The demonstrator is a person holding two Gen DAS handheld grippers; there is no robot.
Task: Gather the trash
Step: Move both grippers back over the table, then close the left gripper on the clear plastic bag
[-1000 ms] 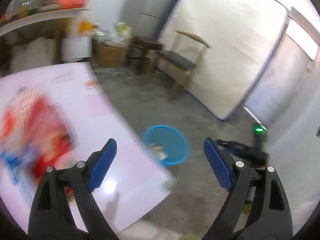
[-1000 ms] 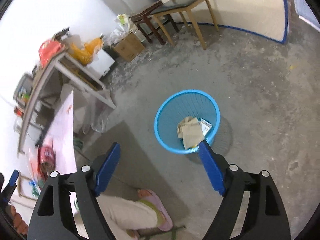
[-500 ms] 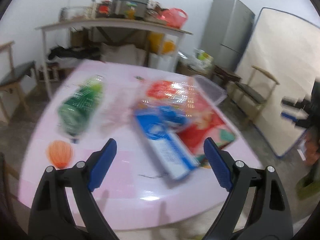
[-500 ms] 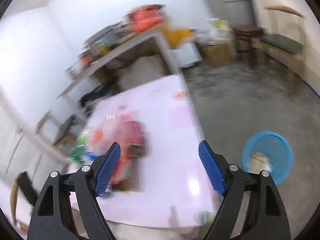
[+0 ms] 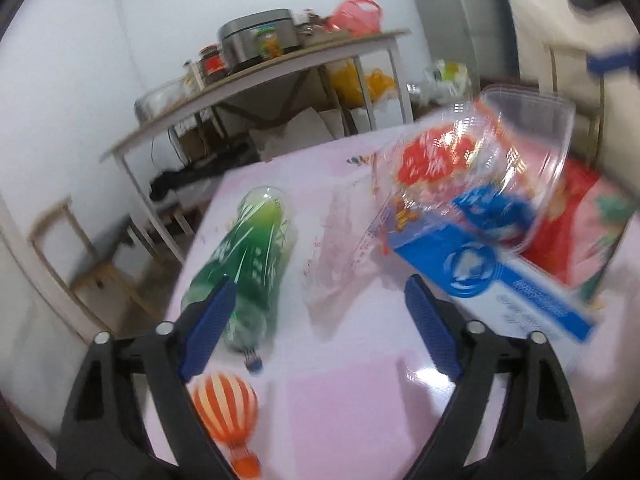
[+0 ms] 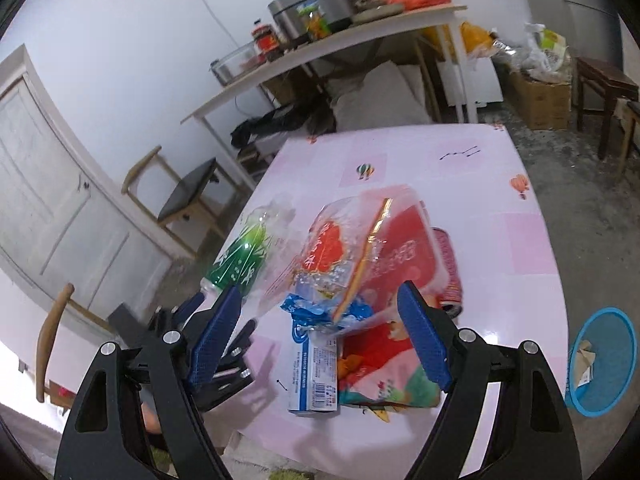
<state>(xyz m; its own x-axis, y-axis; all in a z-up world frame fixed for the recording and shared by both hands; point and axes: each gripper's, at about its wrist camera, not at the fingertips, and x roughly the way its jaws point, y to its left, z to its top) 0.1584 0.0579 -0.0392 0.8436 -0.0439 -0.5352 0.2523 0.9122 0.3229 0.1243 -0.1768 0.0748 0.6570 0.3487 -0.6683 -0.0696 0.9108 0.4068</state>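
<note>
Now both tools hang over the pink tabletop (image 6: 500,248), and the trash lies on it in a messy heap. The left tool (image 5: 316,316) has its blue fingers (image 5: 208,324) spread wide, and they are closing a little, with nothing pinched between them. Under it lies a green plastic bottle (image 5: 250,256) on its side, just beside the left finger. Next to the bottle is a thin clear wrapper (image 5: 340,248), flat on the tabletop.

The right tool (image 6: 320,332) is spread wide too and holds nothing. In front of it is a clear plastic tub (image 6: 360,248), tilted on top of the heap. A blue and white carton (image 6: 314,376) lies under the tub, and a red packet (image 6: 384,364) lies beside the carton, touching it. A red can (image 6: 450,276) lies on its side behind the packet.

Down on the floor, by the right side of the tabletop, stands a blue basket (image 6: 604,364) with some paper in it. The basket is well apart from the heap.
</note>
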